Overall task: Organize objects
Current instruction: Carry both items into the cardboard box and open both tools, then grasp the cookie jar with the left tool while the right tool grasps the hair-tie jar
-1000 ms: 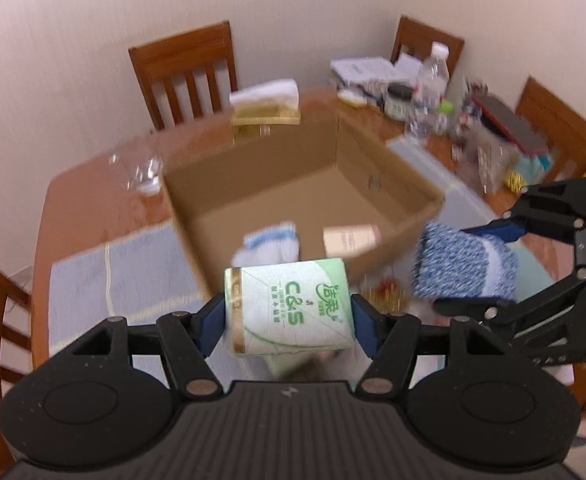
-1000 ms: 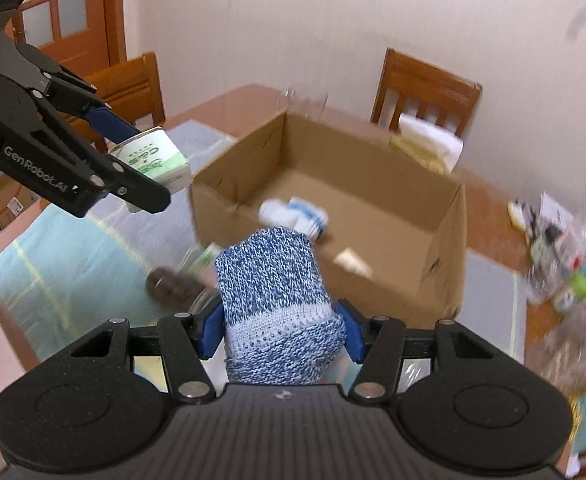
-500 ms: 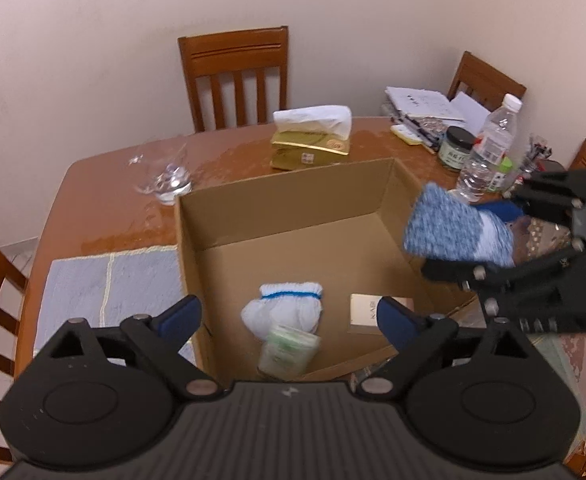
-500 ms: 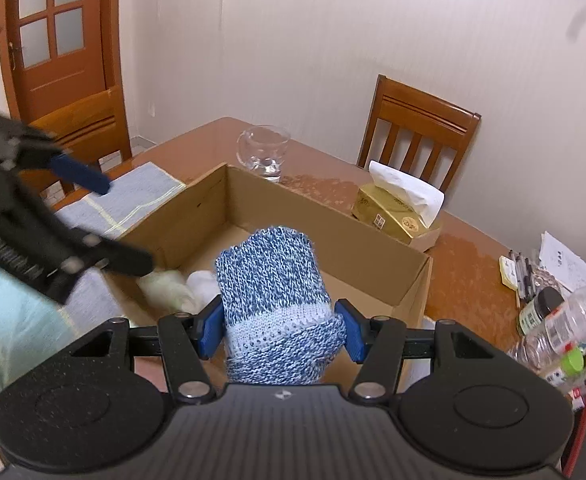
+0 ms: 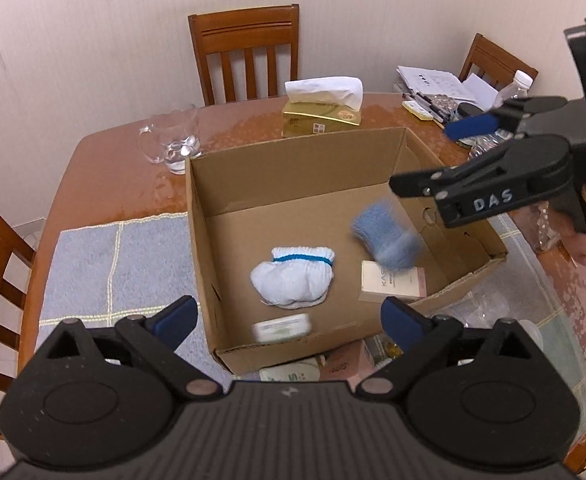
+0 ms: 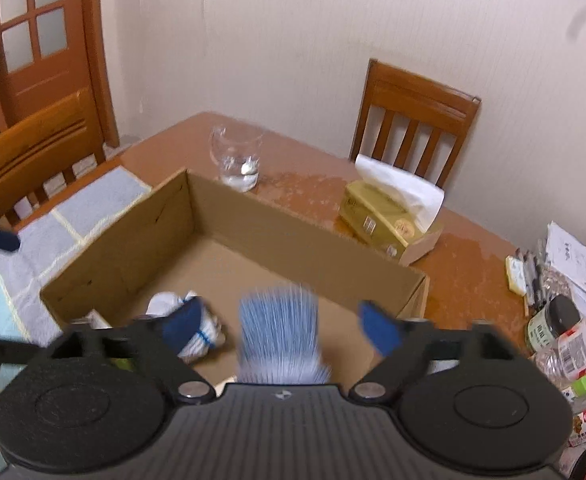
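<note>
Left wrist view: wooden worktop [image 5: 105, 168] fills the frame, its near edge hidden behind the tool body. Three chairs show here, two cut off by the frame edges. One open cardboard box [image 5: 293, 168] sits mid-worktop, partly on a grey-blue mat [image 5: 113, 264].

Box contents, four items:
- white sock bundle [image 5: 293, 276] with a blue band, on the floor, centre
- blue knit sock roll [image 5: 387, 236], motion-blurred, at the right side over the small cream carton [image 5: 391, 284]; can't tell if it has landed
- cream carton, partly covered by that roll, print unreadable
- tissue pack [image 5: 283, 328], blurred, against the near wall

Left tool [image 5: 289, 316]: jaws wide apart, just been opening, nothing between them, box's near wall below. Right tool [image 6: 281, 326]: jaws also spread, just been opening; the blue roll sits between the pads in the right wrist view but clear of both, smeared by blur.

Behind the box: one gold tissue box [image 5: 321, 118] with a white tissue up, one glass mug [image 5: 173, 146]. Far right corner is clutter, papers [image 5: 437, 82], a dark-lidded jar [image 6: 553, 322], a plastic bottle [image 6: 585, 340]; the rest is too small to sort. More packets below the box's near wall are mostly hidden by the left tool.
</note>
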`<state>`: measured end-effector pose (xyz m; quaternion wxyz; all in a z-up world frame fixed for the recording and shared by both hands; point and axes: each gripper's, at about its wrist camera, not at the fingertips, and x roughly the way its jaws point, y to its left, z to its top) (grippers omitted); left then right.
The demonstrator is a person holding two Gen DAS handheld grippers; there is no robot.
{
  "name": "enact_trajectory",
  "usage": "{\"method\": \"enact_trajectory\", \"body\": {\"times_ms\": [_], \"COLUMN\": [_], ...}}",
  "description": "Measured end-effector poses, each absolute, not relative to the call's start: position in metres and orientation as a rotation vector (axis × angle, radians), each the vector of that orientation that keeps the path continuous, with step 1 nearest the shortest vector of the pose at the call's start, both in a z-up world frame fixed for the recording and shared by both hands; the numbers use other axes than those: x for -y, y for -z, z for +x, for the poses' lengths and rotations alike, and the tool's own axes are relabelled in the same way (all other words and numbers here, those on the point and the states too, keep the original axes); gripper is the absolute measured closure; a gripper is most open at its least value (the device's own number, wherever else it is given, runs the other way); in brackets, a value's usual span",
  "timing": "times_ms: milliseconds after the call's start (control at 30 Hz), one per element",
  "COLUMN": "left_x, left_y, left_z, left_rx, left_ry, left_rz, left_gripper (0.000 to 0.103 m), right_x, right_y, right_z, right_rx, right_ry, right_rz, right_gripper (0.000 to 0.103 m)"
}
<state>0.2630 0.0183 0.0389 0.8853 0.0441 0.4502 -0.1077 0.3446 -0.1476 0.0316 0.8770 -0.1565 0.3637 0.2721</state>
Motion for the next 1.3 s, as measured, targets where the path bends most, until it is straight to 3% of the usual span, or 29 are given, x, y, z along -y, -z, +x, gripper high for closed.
{"method": "enact_trajectory", "body": {"times_ms": [733,1300], "left_x": [-0.034,-0.048], "left_y": [-0.012,0.028], "left_z": [0.222,0.195], "left_rx": [-0.926,-1.021], "left_ry": [0.165,0.069], "left_rz": [0.139,0.054], "left_gripper": [0.004,0.004], "right_x": [0.171,0.195], "right_y": [-0.027,0.025], "right_z": [0.277,0.185], "right_rx": [-0.763,-0.886], "right_ry": [-0.437,-0.363], "right_rz": [-0.288,-0.165], "right_gripper": [0.000,0.000]}}
